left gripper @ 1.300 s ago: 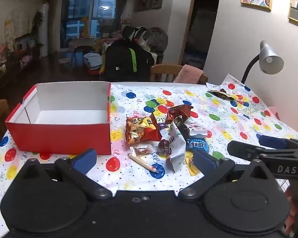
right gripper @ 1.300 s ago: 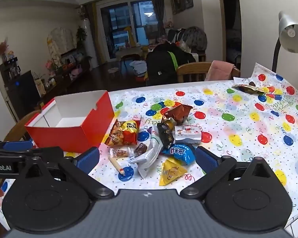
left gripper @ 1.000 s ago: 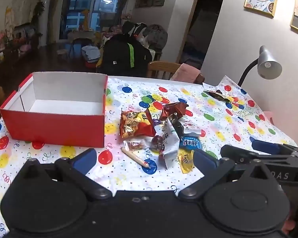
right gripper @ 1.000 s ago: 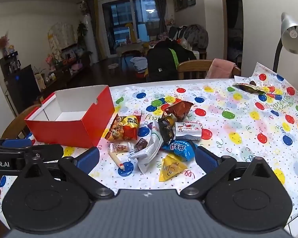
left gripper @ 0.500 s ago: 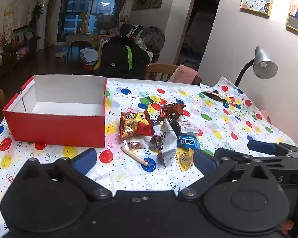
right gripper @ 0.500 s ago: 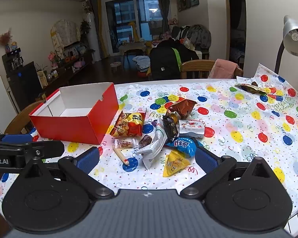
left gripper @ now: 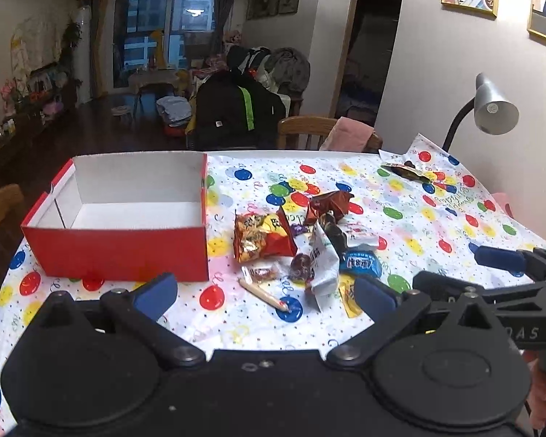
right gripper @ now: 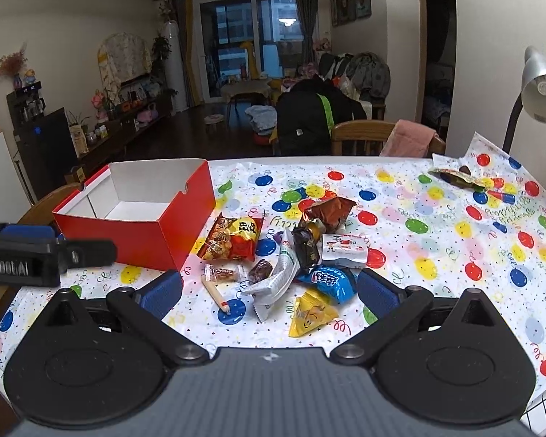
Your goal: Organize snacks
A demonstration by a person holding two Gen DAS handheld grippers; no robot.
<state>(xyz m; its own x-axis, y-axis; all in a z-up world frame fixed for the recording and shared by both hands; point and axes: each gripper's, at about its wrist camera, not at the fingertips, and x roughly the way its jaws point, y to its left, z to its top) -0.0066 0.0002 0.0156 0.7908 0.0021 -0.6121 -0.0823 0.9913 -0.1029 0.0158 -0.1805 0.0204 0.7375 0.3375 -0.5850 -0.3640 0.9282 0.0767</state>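
Observation:
A pile of several snack packets lies mid-table: an orange-red chip bag (left gripper: 262,237) (right gripper: 233,238), a brown bag (left gripper: 327,204) (right gripper: 329,210), a white torn wrapper (left gripper: 322,260) (right gripper: 278,273), a blue packet (left gripper: 360,263) (right gripper: 331,280), a yellow triangle packet (right gripper: 309,313) and a thin stick (left gripper: 267,295) (right gripper: 214,291). An empty red box (left gripper: 120,251) (right gripper: 142,235) with a white inside stands left of them. My left gripper (left gripper: 264,293) is open, short of the pile. My right gripper (right gripper: 269,291) is open too, nothing between its fingers.
A balloon-print cloth (left gripper: 436,218) (right gripper: 436,225) covers the table. A dark wrapper (left gripper: 406,172) (right gripper: 458,176) lies at the far right near a desk lamp (left gripper: 491,109) (right gripper: 538,87). Wooden chairs (left gripper: 309,133) (right gripper: 364,136) stand behind the table. The table's front edge is close to both grippers.
Both grippers have drawn back and risen slightly, so the box and pile look a little farther off. Both stay open. Nothing on the table moved.

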